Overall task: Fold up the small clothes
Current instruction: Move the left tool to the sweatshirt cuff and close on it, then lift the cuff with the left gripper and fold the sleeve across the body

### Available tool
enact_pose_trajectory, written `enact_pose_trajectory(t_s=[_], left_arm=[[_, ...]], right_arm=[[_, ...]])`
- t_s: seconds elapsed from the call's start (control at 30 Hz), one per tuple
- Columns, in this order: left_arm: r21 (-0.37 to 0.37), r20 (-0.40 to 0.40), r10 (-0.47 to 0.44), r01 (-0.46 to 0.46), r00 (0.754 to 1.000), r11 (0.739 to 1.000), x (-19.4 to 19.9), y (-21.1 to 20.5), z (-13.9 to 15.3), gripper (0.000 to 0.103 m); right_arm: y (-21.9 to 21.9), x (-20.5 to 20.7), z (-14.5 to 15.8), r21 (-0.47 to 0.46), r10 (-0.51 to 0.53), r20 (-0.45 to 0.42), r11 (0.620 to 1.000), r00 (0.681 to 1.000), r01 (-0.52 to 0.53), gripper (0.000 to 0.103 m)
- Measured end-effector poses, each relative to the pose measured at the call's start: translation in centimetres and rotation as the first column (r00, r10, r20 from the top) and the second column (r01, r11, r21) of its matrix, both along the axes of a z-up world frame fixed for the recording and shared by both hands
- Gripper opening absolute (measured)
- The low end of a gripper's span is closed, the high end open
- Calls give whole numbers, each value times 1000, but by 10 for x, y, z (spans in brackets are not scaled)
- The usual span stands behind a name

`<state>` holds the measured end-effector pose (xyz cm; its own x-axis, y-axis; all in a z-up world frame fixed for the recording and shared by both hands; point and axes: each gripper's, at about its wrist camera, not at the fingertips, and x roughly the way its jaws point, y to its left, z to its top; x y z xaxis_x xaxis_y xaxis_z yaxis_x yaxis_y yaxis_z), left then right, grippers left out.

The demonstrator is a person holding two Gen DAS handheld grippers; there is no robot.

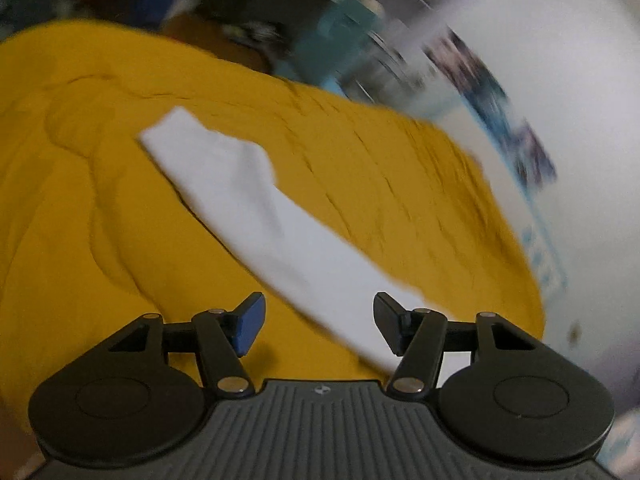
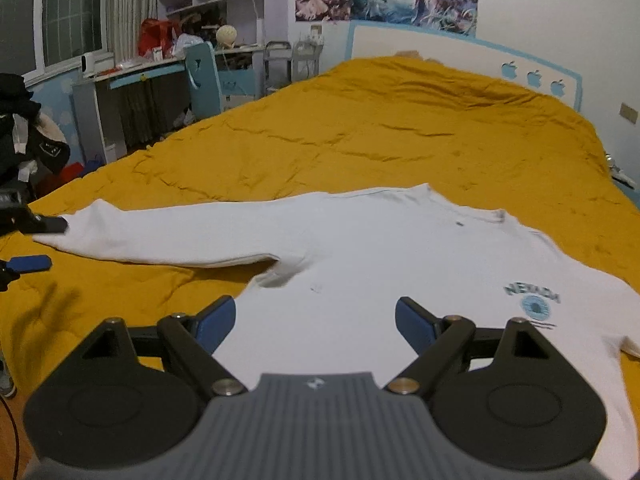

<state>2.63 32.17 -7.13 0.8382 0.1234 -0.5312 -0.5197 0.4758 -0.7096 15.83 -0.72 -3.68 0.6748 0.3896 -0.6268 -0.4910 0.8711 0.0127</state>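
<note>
I have a white long-sleeved shirt (image 2: pixel 360 248) spread flat on the yellow bed (image 2: pixel 360 128), front up, with one sleeve (image 2: pixel 168 236) stretched straight out to the side. No fold is in it that I can see, so I judge the job barely begun: both sleeves and the body are left to turn in. My left tool (image 1: pixel 318 322) is over the cuff end of that sleeve (image 1: pixel 240 200), its jaws apart and holding nothing; that view is smeared, so I cannot tell whether a pad touches the cloth. My right tool (image 2: pixel 316 320) hangs above the shirt's lower body, jaws wide apart and empty. The far sleeve is mostly out of view. I expect the stretched sleeve to be taken first.
</note>
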Motion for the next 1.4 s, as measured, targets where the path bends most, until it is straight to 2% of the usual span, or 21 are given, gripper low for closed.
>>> enact_pose_trajectory(t_s=[0.13,0.2,0.27,0.3,0.37,0.43,0.5,0.57,0.6,0.63,0.7,0.77,0.83,0.93,1.03,1.17,1.3,1.4], left_arm=[[-45,10,171,-170,985,984,4,28,-21,70],[-64,33,265,-263,964,963,-1,44,-31,70],[-56,11,342,-341,939,938,-4,54,-40,70],[-60,6,360,-359,933,932,-3,60,-44,69],[-103,57,387,-381,920,919,-4,66,-56,68],[-135,68,401,-390,913,911,3,67,-65,61],[-135,66,386,-375,920,917,4,72,-69,46],[-130,73,382,-370,921,920,5,74,-72,38],[-125,75,381,-371,921,920,2,73,-72,29],[-125,75,383,-372,921,920,2,74,-73,25],[-139,83,380,-367,921,920,5,79,-73,7],[-164,108,372,-352,922,921,3,90,-76,6],[-178,159,352,-323,923,929,0,89,-71,6],[-129,218,298,-275,930,953,5,84,-51,6],[-99,295,242,-223,924,970,13,74,-22,6],[-37,395,113,-107,912,994,43,49,24,6],[23,468,-59,54,882,998,92,-1,67,6],[62,497,-207,203,843,977,131,-53,87,6]], right_arm=[[27,11,-12,-46,33,-13,998,999,-34,83],[33,15,-19,-56,48,-26,997,998,-50,83],[38,19,-25,-55,60,-49,997,997,-62,83],[41,21,-28,-58,66,-65,996,996,-70,83],[45,24,-33,-66,68,-84,995,994,-74,83],[50,27,-39,-76,67,-100,994,993,-75,83],[54,27,-43,-87,67,-109,993,992,-77,83],[56,26,-47,-94,69,-116,992,991,-80,83],[58,26,-48,-95,71,-119,992,990,-83,83],[59,26,-50,-97,72,-122,992,990,-84,83],[61,27,-52,-103,71,-132,991,989,-85,83],[61,27,-54,-107,69,-139,991,988,-85,83],[60,27,-54,-116,68,-140,990,988,-84,83],[53,26,-53,-124,56,-135,990,989,-73,83],[38,28,-50,-109,33,-133,993,991,-48,83],[8,30,-48,-89,-14,-138,996,990,2,83],[-32,31,-48,-69,-77,-154,995,985,67,83],[-64,32,-51,-56,-131,-165,991,978,123,83]])
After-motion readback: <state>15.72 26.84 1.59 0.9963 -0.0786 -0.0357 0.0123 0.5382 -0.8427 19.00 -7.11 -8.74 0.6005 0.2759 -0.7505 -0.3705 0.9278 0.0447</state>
